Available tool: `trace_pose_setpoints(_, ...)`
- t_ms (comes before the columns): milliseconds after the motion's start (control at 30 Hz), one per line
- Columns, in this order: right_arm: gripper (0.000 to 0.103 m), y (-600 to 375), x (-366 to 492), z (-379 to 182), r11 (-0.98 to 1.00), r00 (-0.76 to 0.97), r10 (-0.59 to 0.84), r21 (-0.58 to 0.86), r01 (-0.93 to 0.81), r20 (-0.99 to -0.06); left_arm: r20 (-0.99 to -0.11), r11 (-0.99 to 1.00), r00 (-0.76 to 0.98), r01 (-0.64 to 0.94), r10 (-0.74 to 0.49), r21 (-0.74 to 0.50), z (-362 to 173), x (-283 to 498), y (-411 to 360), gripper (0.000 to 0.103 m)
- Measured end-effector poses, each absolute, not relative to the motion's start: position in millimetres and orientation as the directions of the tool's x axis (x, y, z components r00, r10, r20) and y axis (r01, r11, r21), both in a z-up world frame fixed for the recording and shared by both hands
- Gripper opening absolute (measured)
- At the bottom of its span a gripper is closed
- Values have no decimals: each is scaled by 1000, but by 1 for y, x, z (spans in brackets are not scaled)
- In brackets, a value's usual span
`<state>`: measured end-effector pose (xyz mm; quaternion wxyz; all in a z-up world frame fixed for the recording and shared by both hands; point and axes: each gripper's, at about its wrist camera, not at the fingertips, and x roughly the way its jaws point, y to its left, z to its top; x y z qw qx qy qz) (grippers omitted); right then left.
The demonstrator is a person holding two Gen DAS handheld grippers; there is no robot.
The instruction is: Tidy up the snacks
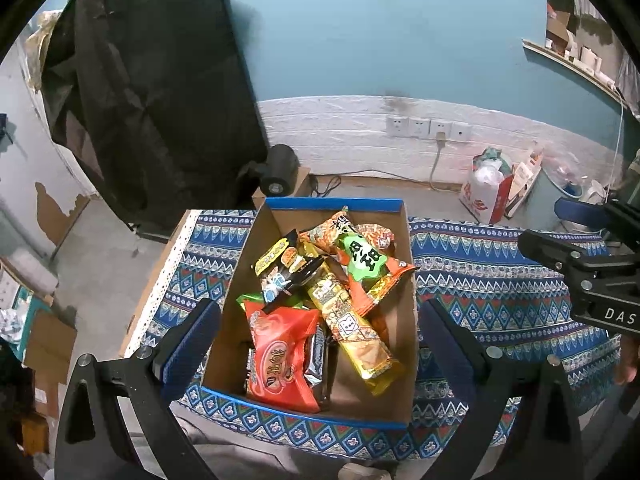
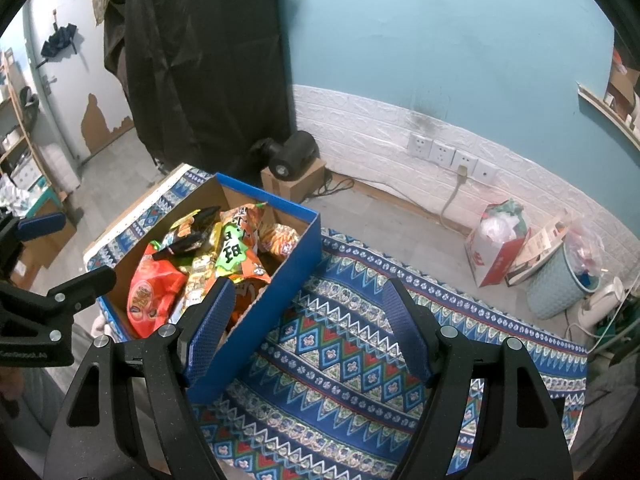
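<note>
The box (image 1: 400, 312) sits on the patterned desk (image 1: 500, 280), heaped with snacks: a red bag (image 1: 280, 360) nearest me, a yellow pack (image 1: 352, 328) and an orange pack (image 1: 360, 264) behind it. My left claw (image 1: 316, 344) hangs wide over the box; my right claw (image 2: 308, 320) gapes empty beside it.

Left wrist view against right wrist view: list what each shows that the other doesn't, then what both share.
Only the left wrist view: the box's floor and a dark packet beside the red bag.
Only the right wrist view: a door with a hanging umbrella, and the box's blue outer wall.
Both: the box, green-label bag, patterned cloth, sockets, and both grippers open, left gripper, right gripper.
</note>
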<state>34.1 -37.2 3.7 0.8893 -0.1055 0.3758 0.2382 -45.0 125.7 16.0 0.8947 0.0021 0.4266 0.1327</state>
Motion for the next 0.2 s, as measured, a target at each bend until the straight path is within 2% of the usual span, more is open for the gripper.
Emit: trace_pose_setpoints(200,75,-42,33,5,866,607,342,-10,-500,-718,-763,967,605,-233,226,102,16,-46,127,100)
